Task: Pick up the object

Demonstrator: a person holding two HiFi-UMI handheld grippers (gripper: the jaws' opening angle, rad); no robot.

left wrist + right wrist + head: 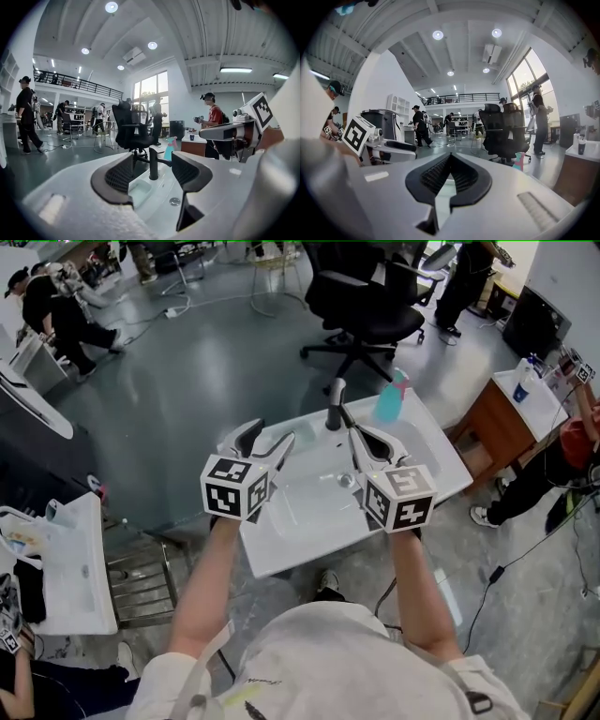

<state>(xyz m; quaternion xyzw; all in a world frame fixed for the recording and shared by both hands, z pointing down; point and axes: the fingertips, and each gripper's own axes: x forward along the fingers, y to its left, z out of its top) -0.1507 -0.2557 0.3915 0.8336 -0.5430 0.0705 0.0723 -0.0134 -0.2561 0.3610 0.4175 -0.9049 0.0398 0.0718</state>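
Note:
A teal spray bottle (392,397) with a pink trigger stands at the far right corner of a white sink (281,549). A black faucet (335,405) rises at the sink's far edge. My left gripper (267,442) hovers over the sink's left part, jaws wide open with nothing between them. In the left gripper view the faucet (153,164) and the bottle (168,149) show through the gap of that gripper (152,177). My right gripper (364,442) hangs over the sink's right part, short of the bottle. Its jaws (450,160) meet at the tips, empty; the bottle (518,161) stands off to the right.
The basin holds a metal drain (175,201). A black office chair (366,306) stands on the floor beyond the sink. At the right is a wooden cabinet (502,418) with a white top. Another white sink unit (80,568) sits at the left. Several people stand around the room.

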